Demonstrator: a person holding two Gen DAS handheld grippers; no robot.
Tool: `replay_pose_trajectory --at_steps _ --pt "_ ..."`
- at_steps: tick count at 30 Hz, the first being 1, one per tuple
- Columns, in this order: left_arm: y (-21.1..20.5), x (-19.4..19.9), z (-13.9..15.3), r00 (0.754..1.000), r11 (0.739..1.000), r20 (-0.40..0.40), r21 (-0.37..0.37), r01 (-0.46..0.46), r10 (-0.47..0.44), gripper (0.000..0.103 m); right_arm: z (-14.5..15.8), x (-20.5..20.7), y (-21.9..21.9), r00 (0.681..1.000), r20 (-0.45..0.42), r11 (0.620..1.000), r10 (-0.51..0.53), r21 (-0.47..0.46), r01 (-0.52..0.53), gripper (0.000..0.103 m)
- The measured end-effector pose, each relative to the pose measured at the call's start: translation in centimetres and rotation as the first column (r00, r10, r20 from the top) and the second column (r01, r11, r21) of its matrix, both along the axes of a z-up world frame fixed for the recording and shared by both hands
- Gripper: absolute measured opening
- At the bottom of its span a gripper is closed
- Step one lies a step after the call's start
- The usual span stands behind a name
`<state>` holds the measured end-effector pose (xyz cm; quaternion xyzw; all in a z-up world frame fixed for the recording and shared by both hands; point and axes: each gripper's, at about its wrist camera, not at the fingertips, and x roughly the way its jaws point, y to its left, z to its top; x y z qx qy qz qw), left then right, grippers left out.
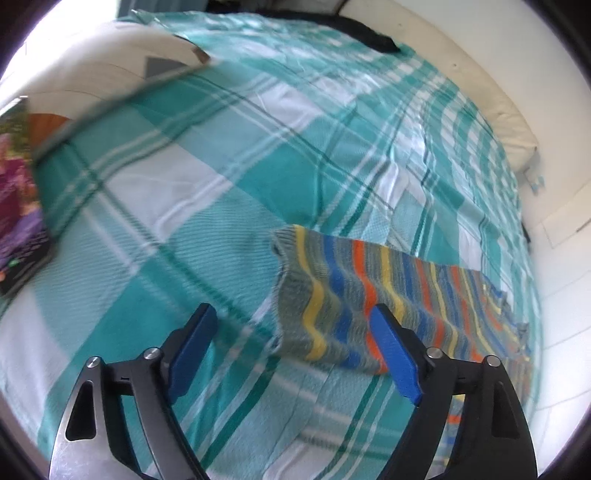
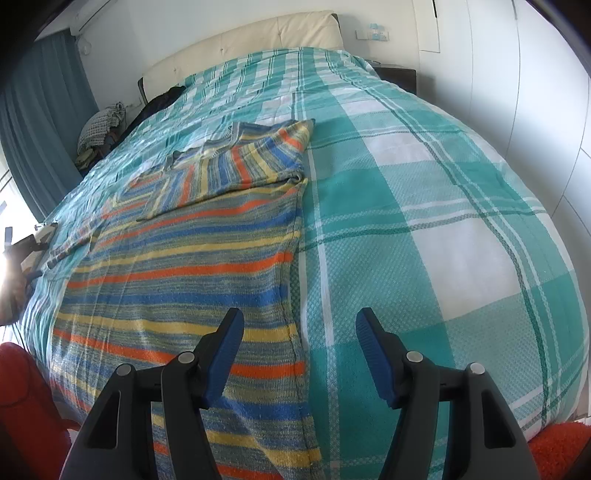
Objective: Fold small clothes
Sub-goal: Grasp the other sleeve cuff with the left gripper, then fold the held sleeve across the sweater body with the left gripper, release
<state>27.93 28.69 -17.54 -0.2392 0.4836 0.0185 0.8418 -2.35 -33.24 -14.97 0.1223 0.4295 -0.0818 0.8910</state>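
Note:
A knitted sweater with orange, blue, yellow and grey stripes lies flat on the bed. One sleeve is folded across its chest. My right gripper is open and empty, hovering over the sweater's right side seam near the hem. In the left wrist view the other sleeve lies stretched out on the bedspread, its cuff pointing left. My left gripper is open and empty just above that sleeve's cuff end, with the right finger over the sleeve.
A teal and white checked bedspread covers the bed. A cream headboard stands at the far end. A book and a white board lie at the left. Dark clothes sit at the bed's far edge. Red fabric shows at the near corners.

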Motion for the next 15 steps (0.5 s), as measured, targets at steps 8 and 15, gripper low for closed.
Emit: replay_pose_trajectory --at_steps 8,15 --pt "-4.5 1.7 3.3 0.993 0.974 0.032 0.198 0.107 -0.115 0.003 -0.1 0.0 0.0 1.000 -0.001 1.000 0.004 0.011 -0.004 0.063" --pt "-19.8 1.6 14.3 0.863 0.876 0.214 0.279 0.395 -0.457 0.003 0.2 0.0 -0.6 1.000 0.030 0.997 -0.001 0.072 -0.002 0.063"
